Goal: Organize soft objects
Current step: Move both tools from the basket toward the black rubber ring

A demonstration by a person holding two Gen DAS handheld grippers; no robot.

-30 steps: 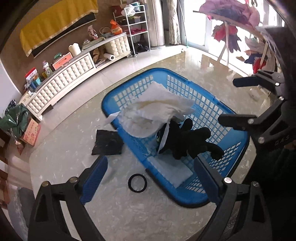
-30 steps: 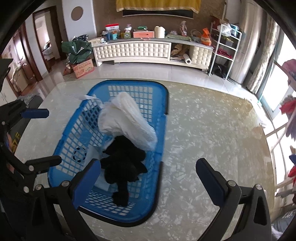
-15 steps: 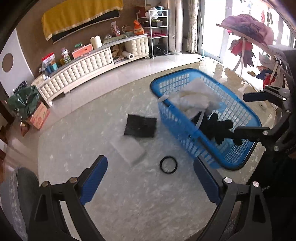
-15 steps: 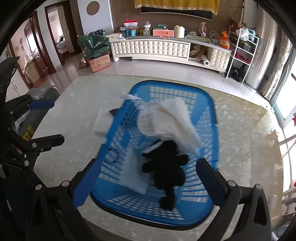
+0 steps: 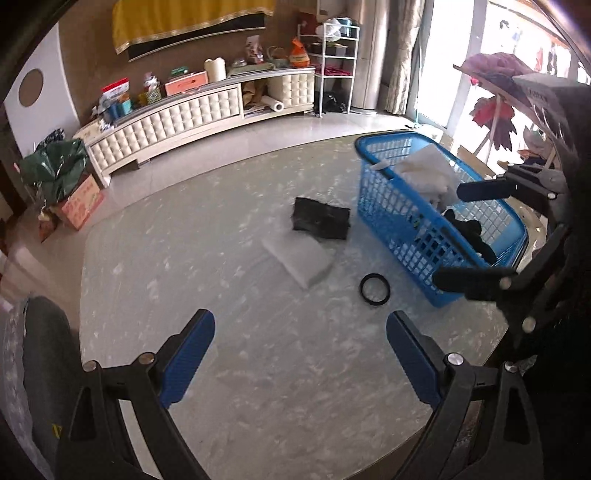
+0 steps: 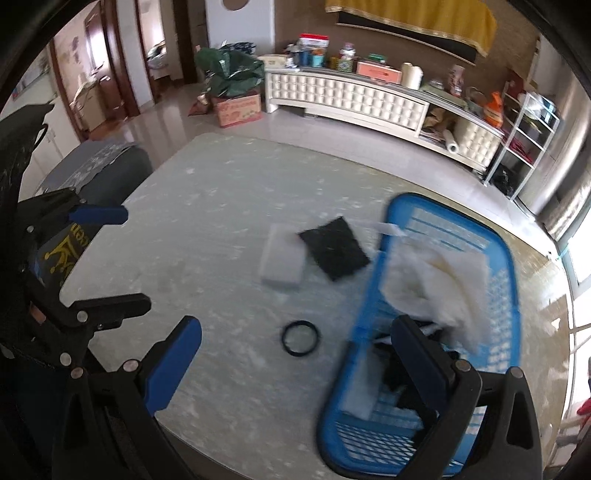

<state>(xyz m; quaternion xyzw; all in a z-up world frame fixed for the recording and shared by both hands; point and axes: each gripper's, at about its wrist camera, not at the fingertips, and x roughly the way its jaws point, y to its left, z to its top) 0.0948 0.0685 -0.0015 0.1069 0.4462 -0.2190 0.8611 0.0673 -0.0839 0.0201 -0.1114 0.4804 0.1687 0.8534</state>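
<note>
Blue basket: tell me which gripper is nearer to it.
Right. The right gripper has one finger over the blue basket, at its near end. The left gripper hovers over bare table, off to the basket's side, apart from it.

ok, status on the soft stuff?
Both hand-held grippers open, empty: left, right. White pad, black cloth outside basket. Black ring nearby.

I'm working over a pale marbled table (image 5: 258, 369) in a living room with a glossy light tiled floor (image 5: 229, 147). Along the brown far wall (image 6: 303, 18) runs a long cream tufted cabinet (image 5: 173, 122) crowded with boxes and bottles, a yellow cloth (image 5: 184, 18) hanging above it and a white wire shelf rack (image 5: 336, 66) beside it. Daylight pours in through the tall windows (image 5: 461, 62) past the curtain (image 5: 402, 55).
</note>
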